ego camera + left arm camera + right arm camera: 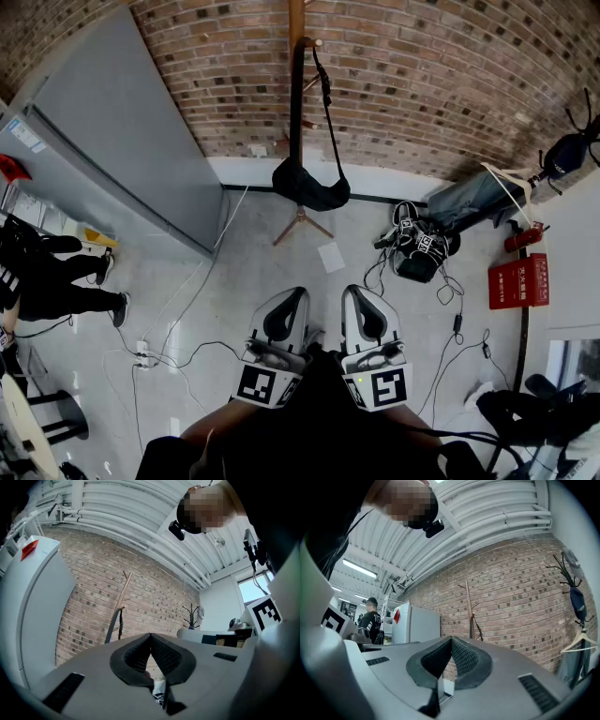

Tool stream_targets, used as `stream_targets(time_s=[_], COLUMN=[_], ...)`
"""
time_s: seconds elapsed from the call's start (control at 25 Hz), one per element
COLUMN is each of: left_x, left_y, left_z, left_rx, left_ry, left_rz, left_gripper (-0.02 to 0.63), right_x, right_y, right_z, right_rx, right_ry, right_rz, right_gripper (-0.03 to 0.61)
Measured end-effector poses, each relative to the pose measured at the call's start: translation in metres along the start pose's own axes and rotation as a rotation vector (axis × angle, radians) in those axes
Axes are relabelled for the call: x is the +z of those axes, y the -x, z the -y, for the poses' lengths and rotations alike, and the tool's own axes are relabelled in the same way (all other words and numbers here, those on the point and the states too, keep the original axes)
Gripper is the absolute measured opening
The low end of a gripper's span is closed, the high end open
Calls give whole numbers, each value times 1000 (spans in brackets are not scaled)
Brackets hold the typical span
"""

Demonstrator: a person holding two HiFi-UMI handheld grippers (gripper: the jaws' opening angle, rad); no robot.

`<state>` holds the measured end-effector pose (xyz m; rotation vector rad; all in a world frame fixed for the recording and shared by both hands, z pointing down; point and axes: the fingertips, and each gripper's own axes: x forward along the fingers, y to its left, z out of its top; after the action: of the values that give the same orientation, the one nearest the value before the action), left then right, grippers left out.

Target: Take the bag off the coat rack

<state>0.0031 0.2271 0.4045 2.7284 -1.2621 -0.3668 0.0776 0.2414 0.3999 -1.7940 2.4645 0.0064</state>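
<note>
Two grippers, both low and near in the head view, held side by side: left gripper (298,294), right gripper (350,291). Each gripper view shows its ribbed pads pressed together at the tip with nothing between them; left gripper (150,637) and right gripper (451,640) are both empty.

Black bag (311,192) hangs on the wooden coat rack (296,89) against the far brick wall (441,84), well apart from both grippers. No contact yet; my reading is that the approach has not begun.

- Strap (330,112) runs from a peg high on the pole down to the bag body. The body sags low, near the rack's spread feet, its long axis left to right.
- Bag lies straight ahead, far. It lines up more with the left gripper than the right, so the left looks slightly the nearer; the margin is small.
- Gripper views show the coat rack (123,603) (468,609) above the jaws, with the bag body hidden behind them.

Judgement: the lift turns on the strap's upper loop, not the body, so the jaws must part and reach high.

Grey refrigerator (122,141) stands left of the rack.
</note>
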Motion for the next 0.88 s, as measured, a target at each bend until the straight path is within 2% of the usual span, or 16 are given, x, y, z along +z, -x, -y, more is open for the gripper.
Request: stream_targets(time_s=[0.12,0.4,0.88], left_x=[-3,-4,-11], left_y=[1,0,0], left_z=[3,4,11], left_rx=[8,25,64], left_ry=[13,8,-3], left_rz=[-27,-26,-33], left_gripper=[17,17,17], right_x=[0,0,-11], right_y=[2,4,11], right_z=[2,3,24], right_rx=[2,35,23], right_ry=[0,-11,-58], right_rz=[2,3,-35], right_gripper=[17,18,18])
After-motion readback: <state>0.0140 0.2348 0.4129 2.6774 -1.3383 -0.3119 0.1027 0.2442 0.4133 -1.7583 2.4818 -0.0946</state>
